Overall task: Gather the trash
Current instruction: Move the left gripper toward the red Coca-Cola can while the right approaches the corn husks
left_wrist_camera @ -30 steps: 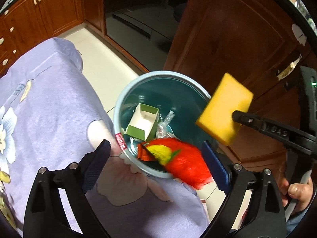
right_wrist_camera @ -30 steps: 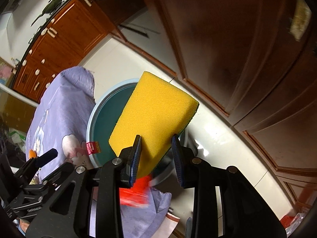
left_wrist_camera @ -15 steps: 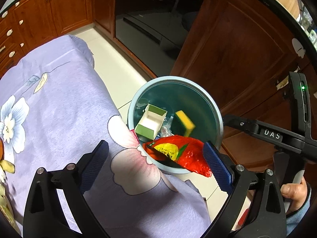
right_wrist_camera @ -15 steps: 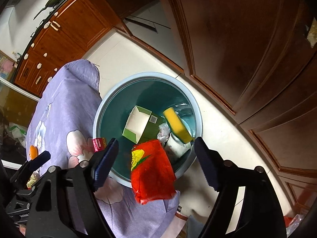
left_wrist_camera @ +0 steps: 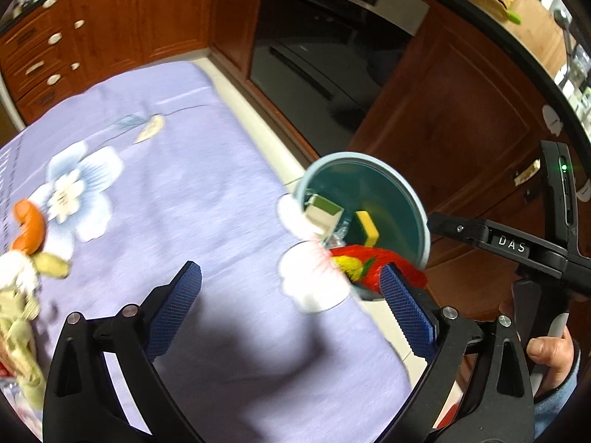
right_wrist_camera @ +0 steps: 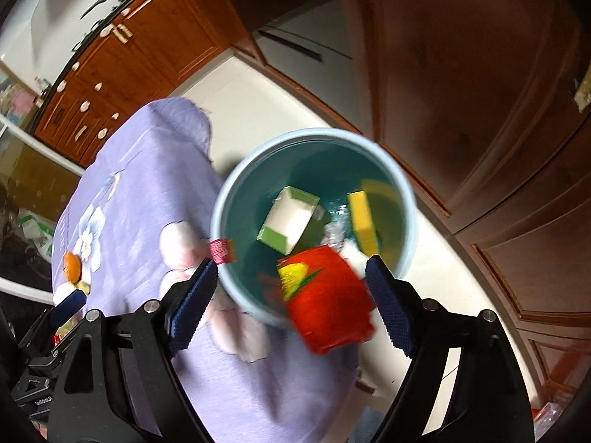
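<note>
Dark wooden cabinet doors (right_wrist_camera: 480,92) close off the far side beyond the right gripper (right_wrist_camera: 291,302), with a strip of pale floor (right_wrist_camera: 258,107) between them and the lilac tablecloth (left_wrist_camera: 166,192). A light-blue bin (right_wrist_camera: 221,199) stands just past the cloth's edge, ahead of both tongs. Inside it the yellow sponge (right_wrist_camera: 364,223) stands on edge against the far wall — long axis running away from the right gripper. Those jaws are opening, nothing between the pads. The left gripper (left_wrist_camera: 291,310) is spread wide and empty, above open cloth — peelings (left_wrist_camera: 29,225) off to its left.
</note>
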`<state>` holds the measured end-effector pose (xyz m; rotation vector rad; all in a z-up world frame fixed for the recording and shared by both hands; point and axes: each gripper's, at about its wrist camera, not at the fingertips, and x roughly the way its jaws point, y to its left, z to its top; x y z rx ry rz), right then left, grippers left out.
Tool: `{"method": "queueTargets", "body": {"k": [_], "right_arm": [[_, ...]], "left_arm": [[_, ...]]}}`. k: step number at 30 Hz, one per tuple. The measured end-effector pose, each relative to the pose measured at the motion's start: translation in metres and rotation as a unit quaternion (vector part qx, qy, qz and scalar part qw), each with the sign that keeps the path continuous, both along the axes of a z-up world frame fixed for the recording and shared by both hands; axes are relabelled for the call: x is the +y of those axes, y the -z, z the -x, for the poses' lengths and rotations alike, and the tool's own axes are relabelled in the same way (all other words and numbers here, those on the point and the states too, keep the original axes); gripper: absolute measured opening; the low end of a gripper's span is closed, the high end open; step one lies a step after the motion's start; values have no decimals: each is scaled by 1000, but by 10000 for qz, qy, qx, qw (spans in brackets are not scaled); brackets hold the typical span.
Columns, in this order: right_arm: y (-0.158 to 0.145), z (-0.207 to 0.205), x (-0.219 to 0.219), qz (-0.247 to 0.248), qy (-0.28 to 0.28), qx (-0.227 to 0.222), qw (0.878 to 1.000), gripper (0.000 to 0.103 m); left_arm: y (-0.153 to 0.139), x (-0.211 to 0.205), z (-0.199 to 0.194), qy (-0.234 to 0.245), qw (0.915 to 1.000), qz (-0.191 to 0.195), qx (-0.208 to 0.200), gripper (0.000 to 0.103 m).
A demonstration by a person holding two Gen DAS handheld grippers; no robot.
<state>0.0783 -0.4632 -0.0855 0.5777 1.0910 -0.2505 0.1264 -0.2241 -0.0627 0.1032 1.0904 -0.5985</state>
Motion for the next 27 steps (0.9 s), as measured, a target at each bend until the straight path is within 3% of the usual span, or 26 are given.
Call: {"method": "queueTargets", "body": {"k": [16, 27], "right_arm": [[-33, -20, 135, 193, -1053, -197, 9941, 78], [-61, -46, 264, 552, -2301, -311, 9711, 78]], "left_arm": [[-28, 157, 22, -989, 9944, 251, -270, 98], [-27, 291, 42, -1942, 9797, 286, -407, 98]]}}
